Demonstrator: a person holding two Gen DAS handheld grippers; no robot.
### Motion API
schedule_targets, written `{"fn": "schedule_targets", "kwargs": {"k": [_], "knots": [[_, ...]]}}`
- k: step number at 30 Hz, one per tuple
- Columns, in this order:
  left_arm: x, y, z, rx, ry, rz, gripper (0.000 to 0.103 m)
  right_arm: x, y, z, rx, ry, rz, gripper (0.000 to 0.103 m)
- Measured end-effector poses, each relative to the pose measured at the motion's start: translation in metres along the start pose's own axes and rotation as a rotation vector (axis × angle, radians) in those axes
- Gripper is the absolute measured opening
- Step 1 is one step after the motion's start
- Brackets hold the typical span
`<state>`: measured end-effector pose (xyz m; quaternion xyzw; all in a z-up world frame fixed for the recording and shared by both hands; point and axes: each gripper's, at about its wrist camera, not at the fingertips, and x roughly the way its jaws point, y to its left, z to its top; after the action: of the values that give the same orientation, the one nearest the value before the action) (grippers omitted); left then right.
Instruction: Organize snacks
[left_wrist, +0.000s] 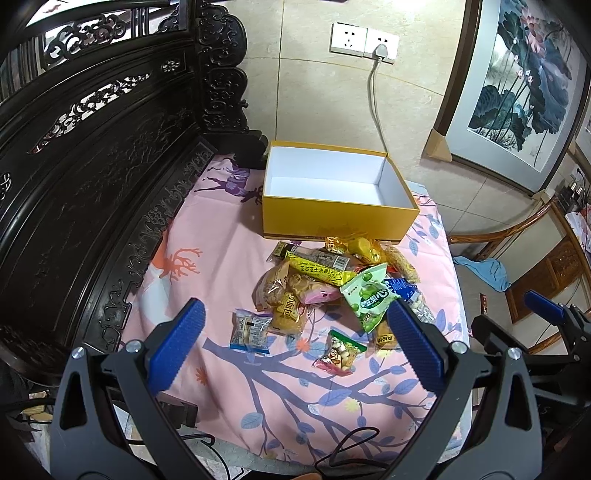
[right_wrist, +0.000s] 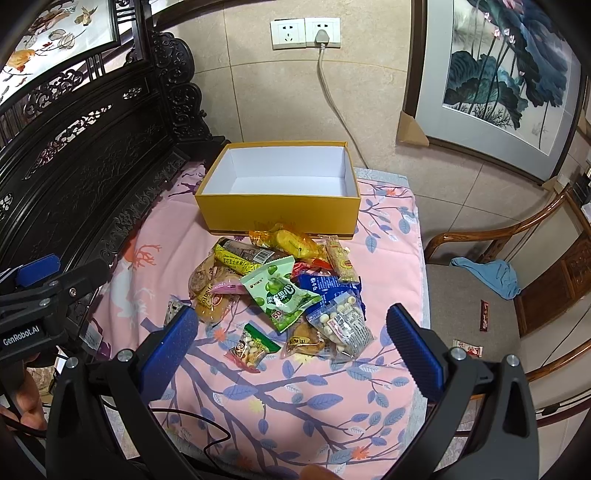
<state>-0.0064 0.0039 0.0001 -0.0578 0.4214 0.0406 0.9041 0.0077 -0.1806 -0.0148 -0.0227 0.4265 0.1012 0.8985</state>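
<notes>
Both of your grippers hang spread wide and hold nothing: the left gripper (left_wrist: 295, 339) and the right gripper (right_wrist: 291, 339) each frame the heap of snack packets (right_wrist: 273, 284) that lies ahead of the fingertips on the pink floral cloth (right_wrist: 295, 406). Beyond the heap, touching its far edge, stands the yellow box (right_wrist: 277, 210), open and white inside, with nothing in it that shows.

Your main risk is the overlap. The green fruit-candy packet (right_wrist: 280, 295) lies on top of its neighbours, so closing on one under it would likely drag two or three along and scatter them. The small peanut packet (left_wrist: 340, 352) lies flat and apart, just ahead of your left fingertips; come down too shallow and the pads may slide over the slick film, too deep and you pinch cloth with it.

Your two grippers sit close side by side, so reaching for the same packet could knock them together.
</notes>
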Motion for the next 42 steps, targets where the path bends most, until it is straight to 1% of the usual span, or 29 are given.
{"fn": "schedule_targets", "kwargs": {"k": [5,42], "knots": [[0.0008,0.0002,-0.0004,-0.002,0.004,0.003,0.101,-0.0038,-0.0015,-0.0012,0.001,0.002,0.001,0.102],[0.0089,-0.0015,-0.0042,0.002,0.020,0.000,0.101,0.0039,-0.0018,-0.0034,0.002,0.013,-0.006,0.102]]}}
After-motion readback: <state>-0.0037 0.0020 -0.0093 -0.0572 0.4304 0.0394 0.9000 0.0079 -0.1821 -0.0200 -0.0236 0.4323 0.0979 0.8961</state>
